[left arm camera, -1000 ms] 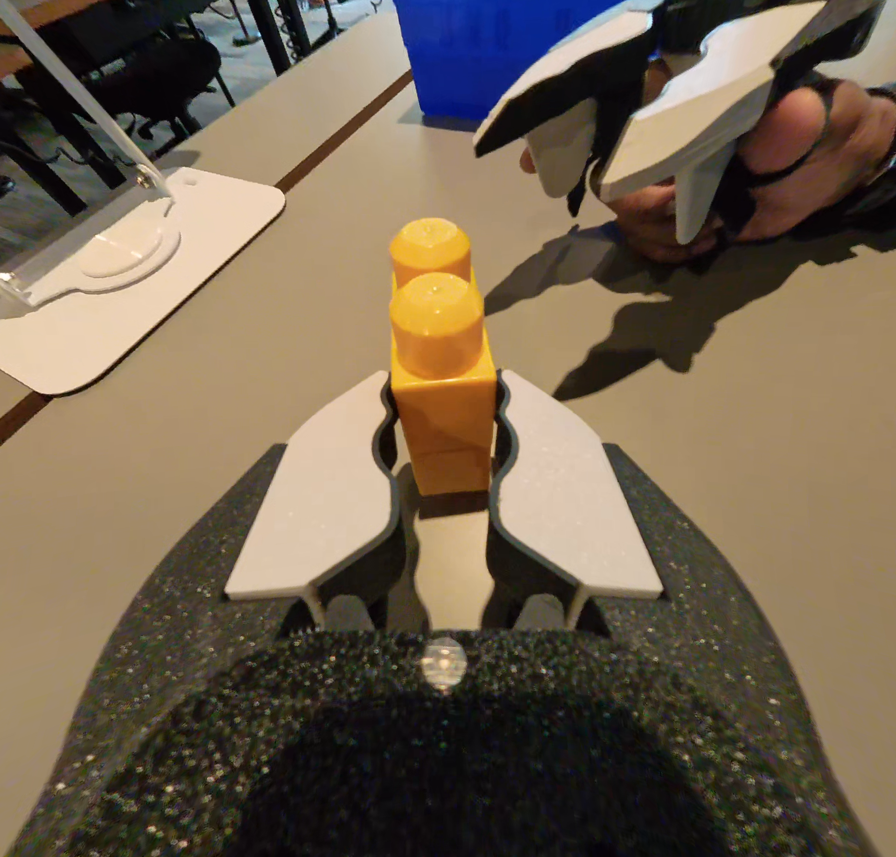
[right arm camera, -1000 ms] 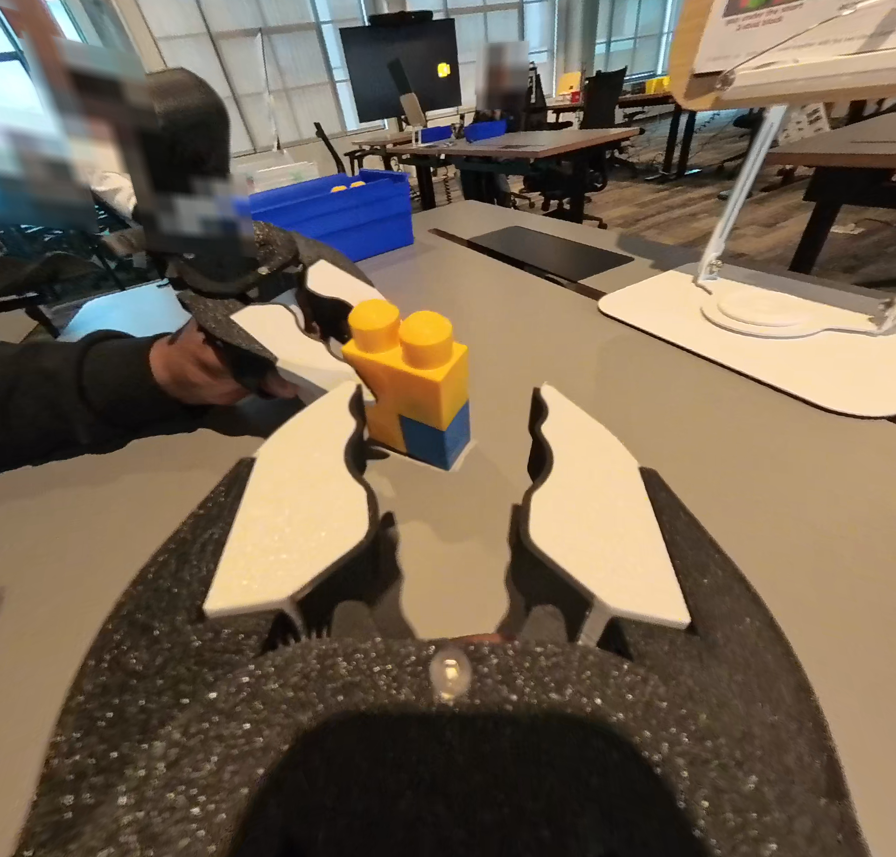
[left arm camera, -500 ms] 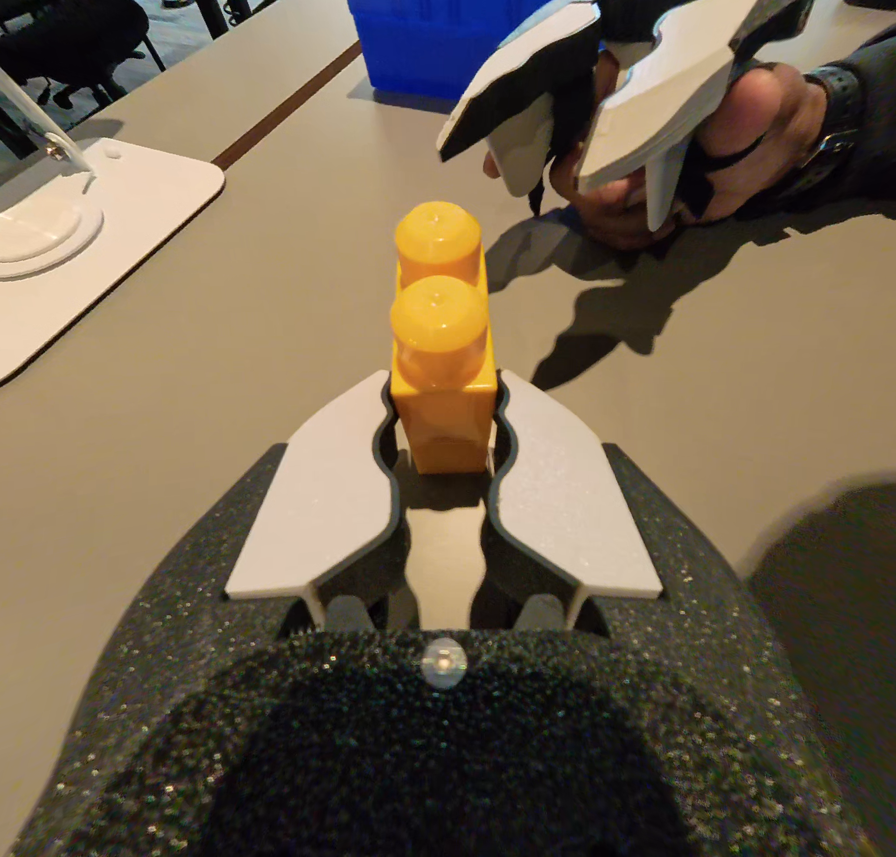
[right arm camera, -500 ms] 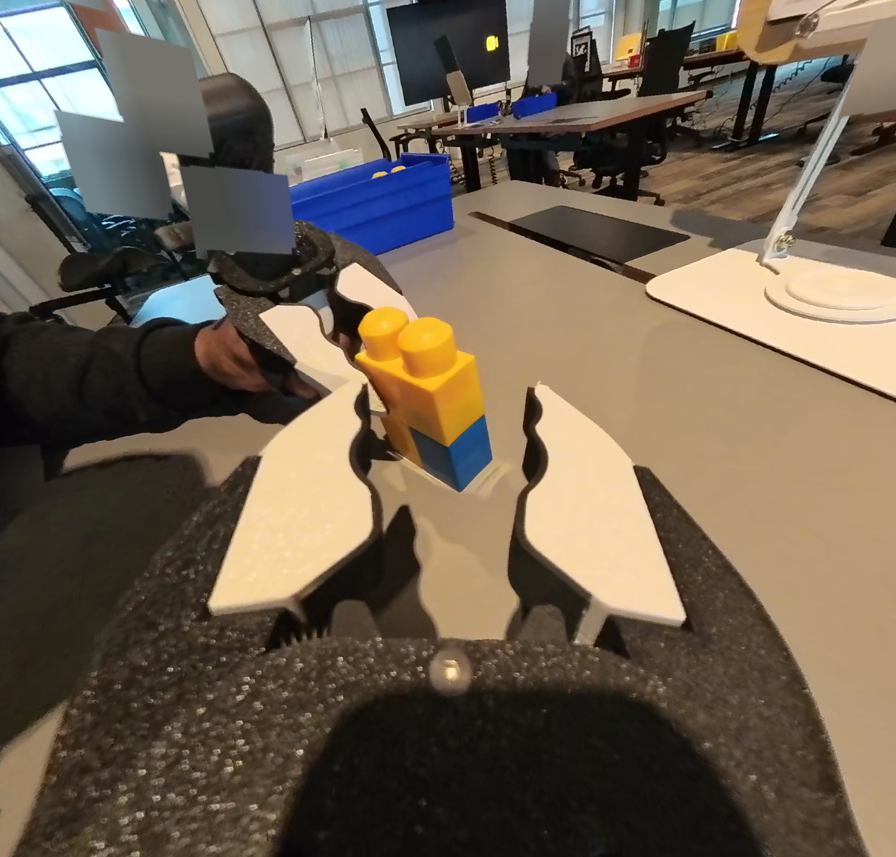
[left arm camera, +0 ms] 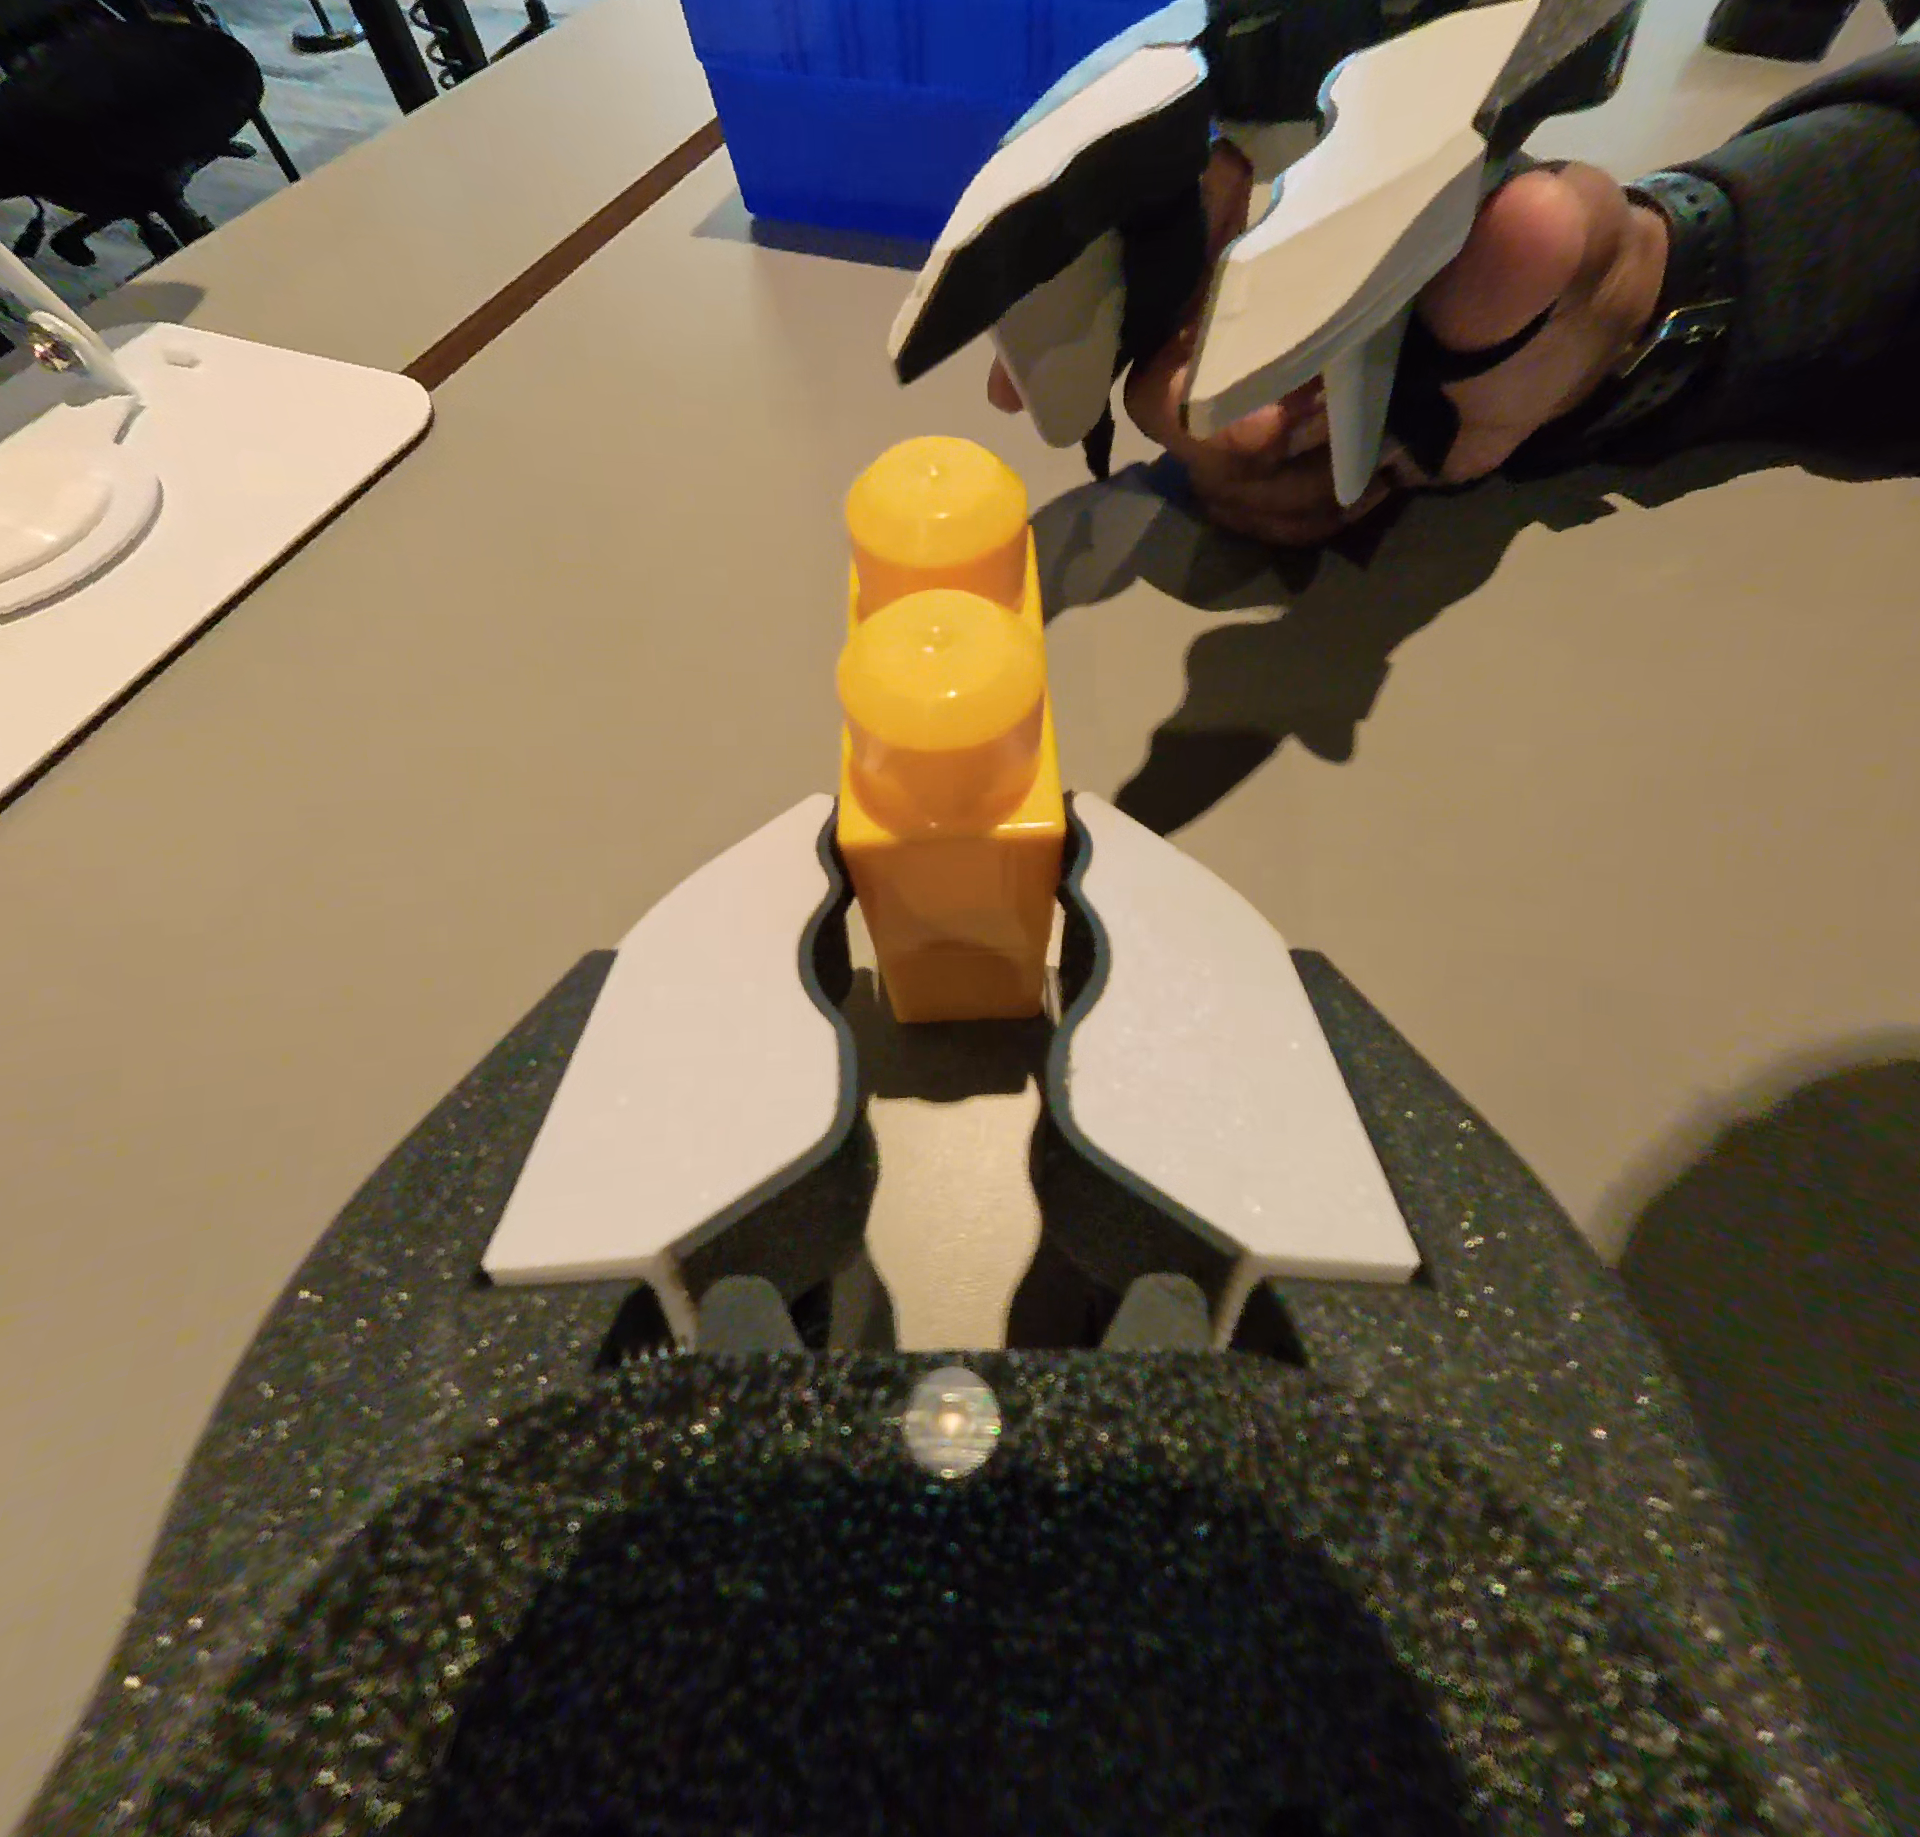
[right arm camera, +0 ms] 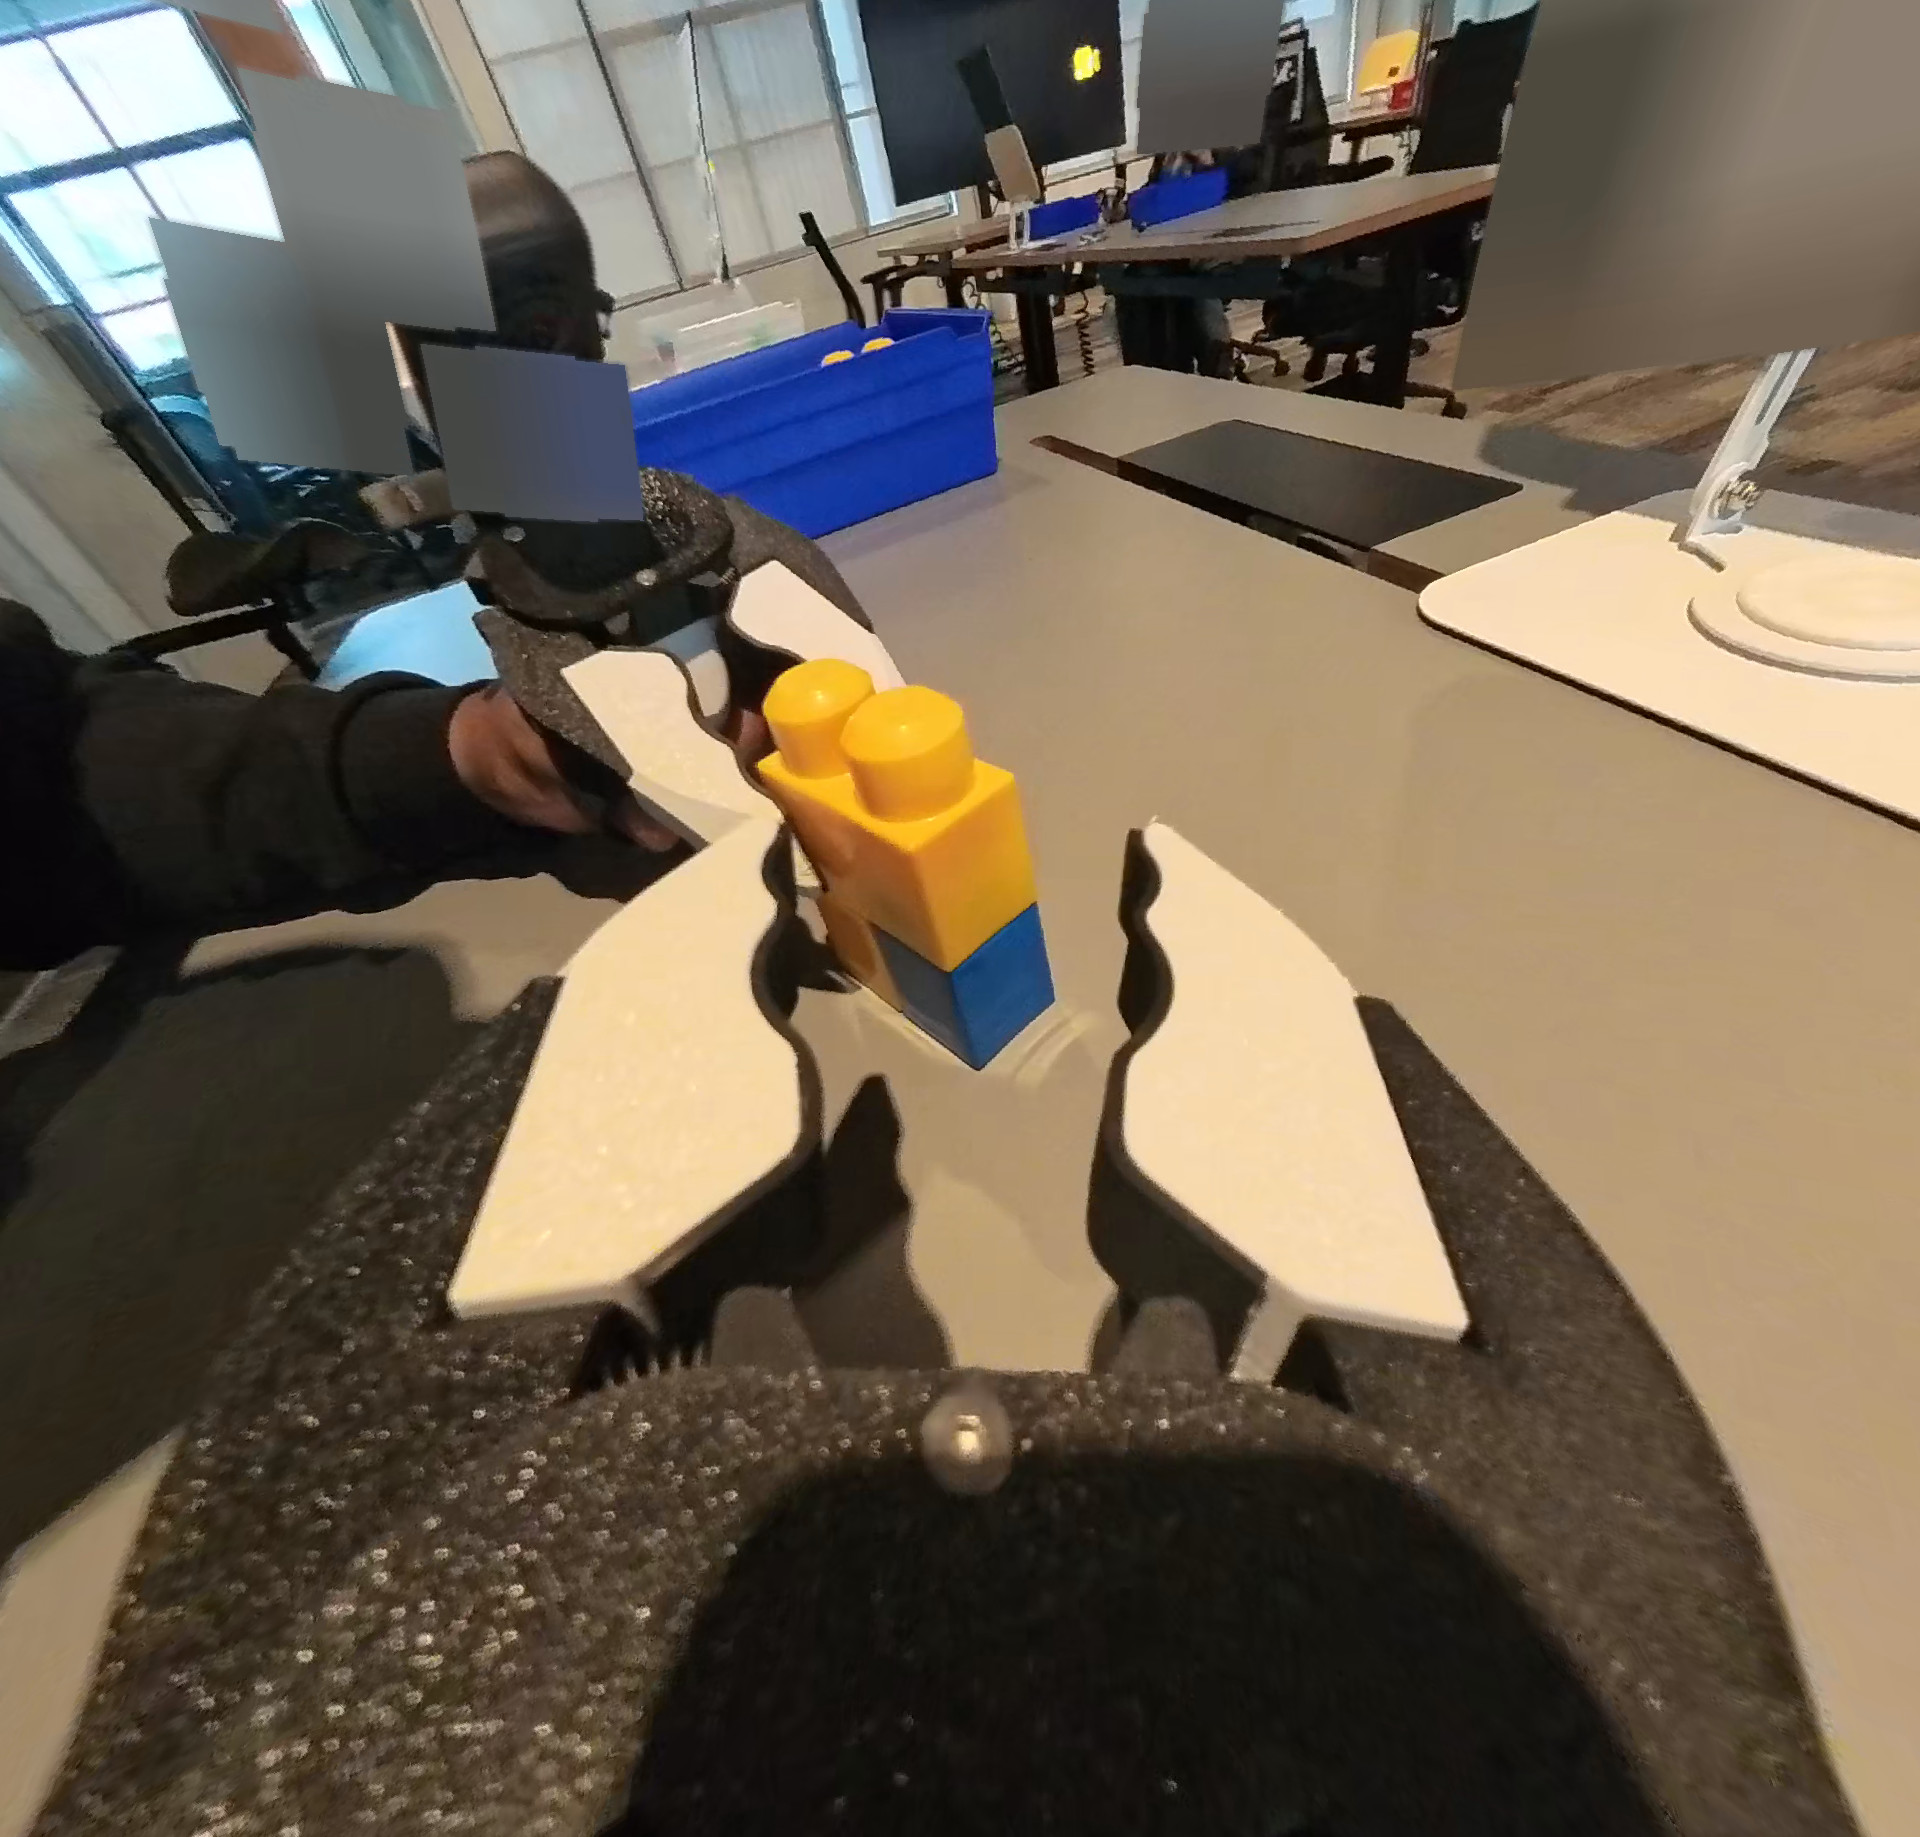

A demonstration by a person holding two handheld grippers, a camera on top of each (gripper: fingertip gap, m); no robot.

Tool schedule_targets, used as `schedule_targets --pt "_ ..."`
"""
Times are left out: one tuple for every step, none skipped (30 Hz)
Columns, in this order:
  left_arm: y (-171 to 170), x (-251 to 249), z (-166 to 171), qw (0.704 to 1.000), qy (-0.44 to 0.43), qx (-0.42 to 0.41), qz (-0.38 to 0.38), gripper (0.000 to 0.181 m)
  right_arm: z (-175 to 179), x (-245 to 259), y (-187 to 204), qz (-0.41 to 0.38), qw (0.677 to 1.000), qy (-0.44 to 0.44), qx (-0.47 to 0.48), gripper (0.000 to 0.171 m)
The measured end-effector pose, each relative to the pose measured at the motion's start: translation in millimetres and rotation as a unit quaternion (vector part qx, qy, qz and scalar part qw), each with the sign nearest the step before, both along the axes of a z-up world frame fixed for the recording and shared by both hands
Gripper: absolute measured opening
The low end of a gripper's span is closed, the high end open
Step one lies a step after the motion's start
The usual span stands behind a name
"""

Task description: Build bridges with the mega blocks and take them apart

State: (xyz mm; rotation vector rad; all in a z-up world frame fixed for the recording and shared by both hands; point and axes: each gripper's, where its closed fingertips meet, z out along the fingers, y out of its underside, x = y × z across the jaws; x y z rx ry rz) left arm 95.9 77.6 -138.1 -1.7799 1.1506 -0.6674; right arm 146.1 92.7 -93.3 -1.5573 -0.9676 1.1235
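While the left gripper pinches the upright yellow block, its stud row runs toward the blue bin beyond.

Right view: right gripper spread, block stack between; bin behind holds yellow pieces.

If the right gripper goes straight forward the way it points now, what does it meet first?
Probably the small block stack: the right gripper is open, and the blue block under the yellow block stands between its fingertips. Exact depth is unclear.
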Motion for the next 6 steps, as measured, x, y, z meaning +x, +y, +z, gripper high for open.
schedule_targets --pt "0.1 0.1 0.0 1.000 -0.001 -0.001 0.000 0.036 -0.2 -0.1 0.1 0.002 1.000 0.000 -0.003 0.060" --pt "0.2 0.0 0.1 1.000 -0.001 -0.003 0.000 0.036 -0.4 -0.4 0.1 0.004 1.000 0.000 -0.005 0.060" --pt "0.4 -0.1 0.1 1.000 -0.002 -0.005 0.000 0.036 -0.8 -0.6 0.2 0.005 1.000 0.000 -0.008 0.060" --pt "0.3 -0.2 0.1 1.000 -0.003 -0.007 -0.001 0.036 -1.3 -1.1 -0.1 0.008 1.000 -0.001 -0.010 0.060" --pt "0.2 -0.2 0.3 1.000 -0.005 -0.010 -0.001 0.036 -1.8 -1.5 -0.4 0.010 1.000 -0.002 -0.013 0.060" --pt "-0.3 -0.2 0.4 1.000 -0.008 -0.014 -0.002 0.036 -2.2 -1.9 -0.4 0.012 1.000 -0.003 -0.015 0.060"
